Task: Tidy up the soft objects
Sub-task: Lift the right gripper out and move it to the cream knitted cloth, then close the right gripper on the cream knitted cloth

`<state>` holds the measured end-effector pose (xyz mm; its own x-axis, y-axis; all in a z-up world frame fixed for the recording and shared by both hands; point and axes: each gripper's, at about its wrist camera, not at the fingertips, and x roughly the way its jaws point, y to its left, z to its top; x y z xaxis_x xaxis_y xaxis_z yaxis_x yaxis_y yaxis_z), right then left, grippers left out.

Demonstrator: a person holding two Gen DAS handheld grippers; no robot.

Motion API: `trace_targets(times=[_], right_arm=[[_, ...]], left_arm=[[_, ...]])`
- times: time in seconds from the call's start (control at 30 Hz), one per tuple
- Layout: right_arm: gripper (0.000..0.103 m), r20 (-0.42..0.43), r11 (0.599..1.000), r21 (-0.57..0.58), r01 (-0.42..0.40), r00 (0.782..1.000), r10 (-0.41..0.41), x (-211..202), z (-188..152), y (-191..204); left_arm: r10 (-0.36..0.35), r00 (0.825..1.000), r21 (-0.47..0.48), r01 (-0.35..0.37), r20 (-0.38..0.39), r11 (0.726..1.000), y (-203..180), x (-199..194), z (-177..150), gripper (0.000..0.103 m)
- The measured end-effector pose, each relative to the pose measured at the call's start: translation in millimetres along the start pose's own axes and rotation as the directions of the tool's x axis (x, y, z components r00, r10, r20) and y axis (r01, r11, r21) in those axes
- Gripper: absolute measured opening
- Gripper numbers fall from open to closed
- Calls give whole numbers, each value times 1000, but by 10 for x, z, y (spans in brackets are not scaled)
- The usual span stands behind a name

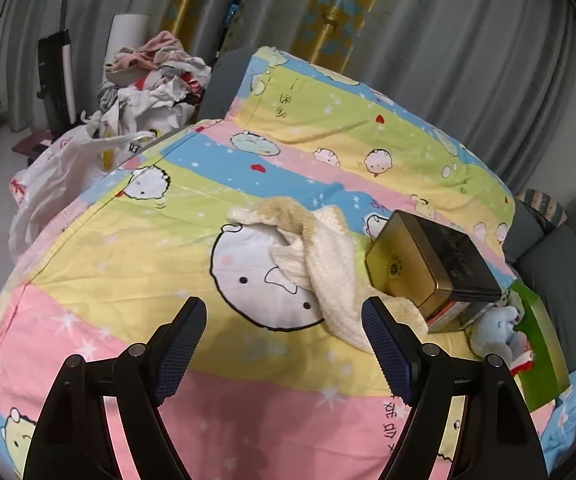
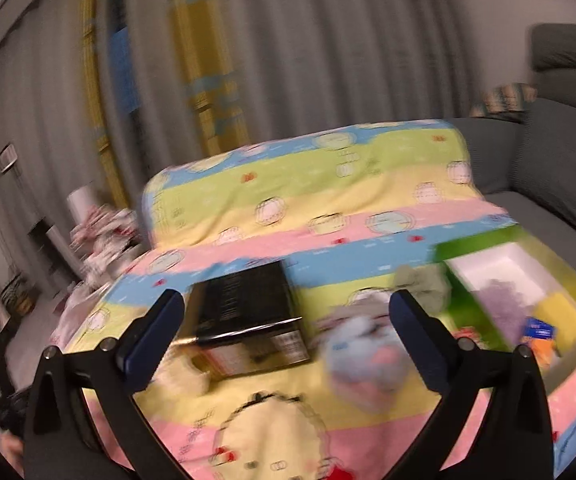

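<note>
A cream knitted cloth [image 1: 319,264] lies crumpled on the cartoon-print bedsheet [image 1: 128,264]. Its near end reaches the right finger of my left gripper [image 1: 284,308], which hovers open with nothing between its fingers. Right of the cloth a gold and black tin box [image 1: 427,264] rests tilted on the cloth's edge. A pale blue plush toy [image 1: 495,328] lies beside a green box [image 1: 539,340]. The right wrist view is blurred. There my right gripper [image 2: 286,300] stands wide open and empty above the sheet, with the tin box [image 2: 248,312] and the blue plush toy [image 2: 363,356] ahead of it.
The green box [image 2: 483,248] has a white inside with purple, yellow and orange items, and a grey soft thing [image 2: 419,280] sits at its left rim. A white plastic bag [image 1: 56,176] and a pile of clothes [image 1: 152,76] stand left of the bed. A grey sofa [image 2: 559,168] is on the right.
</note>
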<state>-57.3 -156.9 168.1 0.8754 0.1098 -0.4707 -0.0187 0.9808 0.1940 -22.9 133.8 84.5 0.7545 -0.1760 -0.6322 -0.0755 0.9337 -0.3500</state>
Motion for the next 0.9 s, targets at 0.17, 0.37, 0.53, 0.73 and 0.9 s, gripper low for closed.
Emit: trace_targets(times=[0.17,0.37,0.53,0.73,0.9], right_arm=[[102,-137,993,-16,-120,984,117,271,-94,451],[101,-324,971,23,-239,917,234,690,-291,913],[94,-428,974,14,-227,879,211,1082,-376,1217],[89,-498,975,15,-224,844,201,1548,-339,1456],[85,-543,984,-49,-170,832,116,2005,-384,1697]], left_arm=[[11,1000,3,-11,-15,1000,60,-23,15,80],[17,999,-37,-18,-46,999,202,-1,56,80],[63,994,-43,-68,-93,997,296,86,46,80],[109,989,-81,-117,-97,990,474,42,99,80],[112,990,-153,-125,-90,980,702,-20,139,80]])
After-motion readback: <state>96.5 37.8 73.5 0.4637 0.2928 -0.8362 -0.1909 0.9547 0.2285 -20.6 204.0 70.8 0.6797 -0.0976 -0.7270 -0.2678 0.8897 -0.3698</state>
